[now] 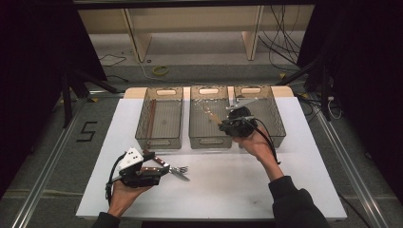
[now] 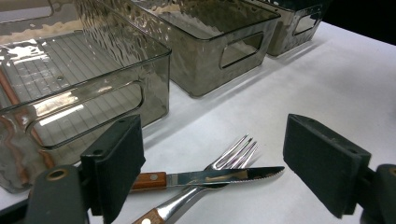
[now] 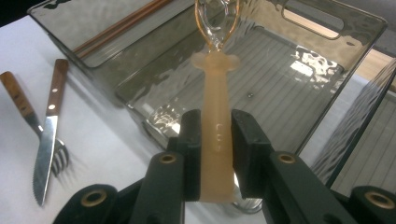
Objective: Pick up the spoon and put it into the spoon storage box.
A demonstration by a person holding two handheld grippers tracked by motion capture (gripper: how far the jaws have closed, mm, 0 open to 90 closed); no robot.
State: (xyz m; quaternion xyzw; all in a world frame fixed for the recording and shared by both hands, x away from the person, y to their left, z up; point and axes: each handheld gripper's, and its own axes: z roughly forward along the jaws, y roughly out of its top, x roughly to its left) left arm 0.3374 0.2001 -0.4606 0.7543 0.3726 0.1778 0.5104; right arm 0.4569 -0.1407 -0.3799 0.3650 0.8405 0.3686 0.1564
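Note:
My right gripper (image 3: 215, 144) is shut on the pale peach handle of a utensil (image 3: 215, 93) with a looped wire head. It holds the utensil above the middle grey see-through bin (image 3: 336, 88). From above, that gripper (image 1: 225, 122) sits at the front of the middle bin (image 1: 209, 140), and the utensil (image 1: 210, 114) points back and left over it. A wood-handled knife (image 2: 219, 177) lies crossed over a fork (image 2: 233, 156) on the white table. My left gripper (image 2: 219, 163) is open, with one pad on each side of them and touching neither. In the high view this gripper (image 1: 164, 171) is at the front left.
Three grey bins stand in a row at the back of the table. The left bin (image 1: 159, 140) holds brown chopsticks (image 1: 151, 118). The right bin (image 1: 279, 128) lies behind my right hand. Beyond the table are a floor with cables and wooden shelf legs.

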